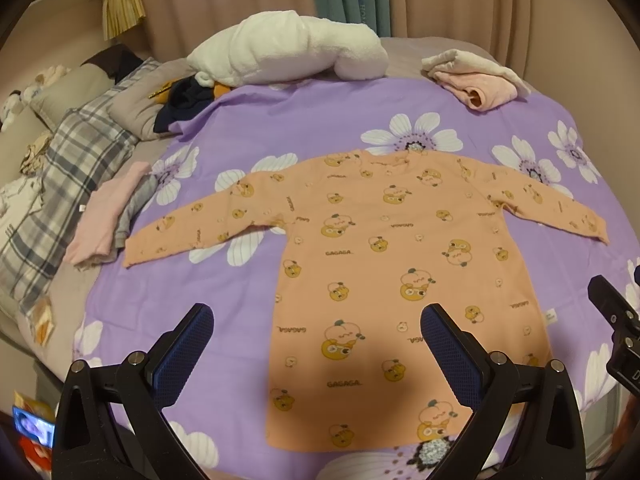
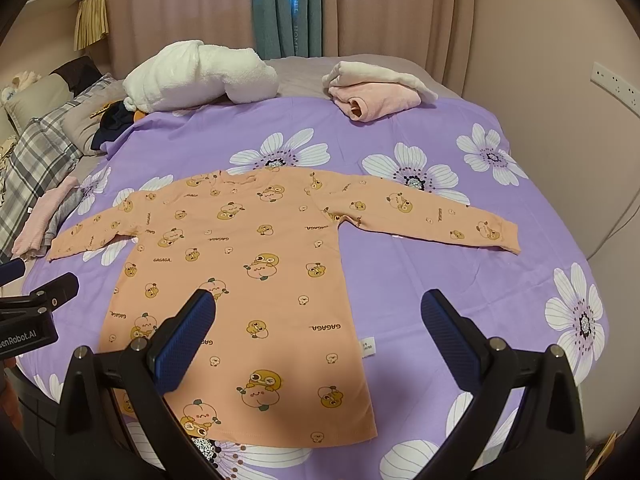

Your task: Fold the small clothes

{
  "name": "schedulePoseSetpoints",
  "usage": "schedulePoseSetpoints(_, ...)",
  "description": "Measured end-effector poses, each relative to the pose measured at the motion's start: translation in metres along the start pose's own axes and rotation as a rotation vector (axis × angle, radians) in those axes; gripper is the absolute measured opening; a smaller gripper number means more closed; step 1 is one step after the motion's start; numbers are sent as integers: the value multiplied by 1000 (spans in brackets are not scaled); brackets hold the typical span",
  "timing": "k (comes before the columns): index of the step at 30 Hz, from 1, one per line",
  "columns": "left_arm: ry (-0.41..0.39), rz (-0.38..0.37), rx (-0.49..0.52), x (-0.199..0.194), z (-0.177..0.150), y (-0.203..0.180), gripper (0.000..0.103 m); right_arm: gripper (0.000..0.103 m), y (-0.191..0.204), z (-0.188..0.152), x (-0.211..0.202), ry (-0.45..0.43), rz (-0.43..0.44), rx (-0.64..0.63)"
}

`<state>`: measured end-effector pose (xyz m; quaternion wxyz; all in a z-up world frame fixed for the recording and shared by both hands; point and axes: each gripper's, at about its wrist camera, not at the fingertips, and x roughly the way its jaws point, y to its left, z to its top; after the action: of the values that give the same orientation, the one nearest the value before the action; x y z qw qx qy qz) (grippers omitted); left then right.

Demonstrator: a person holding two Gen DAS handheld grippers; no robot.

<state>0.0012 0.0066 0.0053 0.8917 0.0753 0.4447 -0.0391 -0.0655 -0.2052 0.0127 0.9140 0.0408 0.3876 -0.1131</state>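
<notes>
Lying flat and face up mid-sheet, orange long-sleeved shirt [image 1: 384, 256] has both sleeves spread out left and right, hem near, collar far. It rests on purple flowered sheet [image 1: 312, 120]. Left gripper [image 1: 316, 356] hovers over the hem's left part, fingers wide apart, nothing between them. Right gripper [image 2: 318, 344] hovers over the hem's right edge, also spread apart and empty; its left finger is above the cloth, its right finger above bare sheet.

Near the left sleeve cuff: small folded pink and grey clothes [image 1: 108, 216]. Far edge: white fluffy bundle [image 1: 288, 52], and to its right a folded pink and cream garment [image 1: 476, 76]. Plaid bedding [image 1: 76, 176] far left.

Only right view shows the wall socket [image 2: 616, 84] and the white tag [image 2: 367, 347] at the shirt's right side seam clearly. Only left view shows the lit phone screen [image 1: 34, 430] at near left. Each view catches the other gripper at its edge.
</notes>
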Motion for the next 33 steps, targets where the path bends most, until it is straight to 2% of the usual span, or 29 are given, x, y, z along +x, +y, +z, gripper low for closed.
schedulePoseSetpoints(33,8,-3,3,3,-2,-3,102,103,4,-3,0,1,4,3)
